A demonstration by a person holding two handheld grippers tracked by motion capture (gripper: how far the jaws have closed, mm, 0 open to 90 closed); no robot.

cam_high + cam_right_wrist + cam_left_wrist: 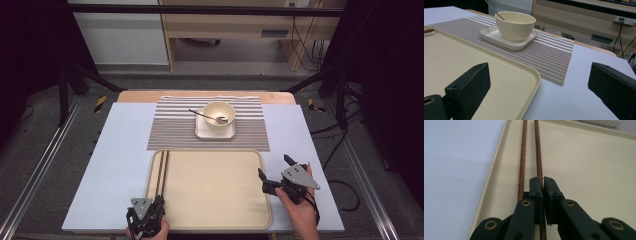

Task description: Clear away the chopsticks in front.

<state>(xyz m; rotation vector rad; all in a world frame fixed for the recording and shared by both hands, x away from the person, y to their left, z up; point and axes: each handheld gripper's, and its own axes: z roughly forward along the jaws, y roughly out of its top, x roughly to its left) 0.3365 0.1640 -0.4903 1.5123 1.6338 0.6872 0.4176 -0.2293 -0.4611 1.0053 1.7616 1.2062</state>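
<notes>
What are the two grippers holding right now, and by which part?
The left gripper is shut on one chopstick near its near end, on the tray. The right gripper is open, holding nothing.

Legible text: none; you will find no readable lettering, brand, number or sign in any view.
Tray [210, 220]: unmarked.
Bowl [218, 113]: unmarked.
Placemat [172, 130]: stripes only, no characters.

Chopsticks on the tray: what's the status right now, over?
Left gripper shut on one chopstick; the other chopstick lies loose beside it on the tray. Right gripper open, at the tray's right edge. Nothing in the way.
</notes>
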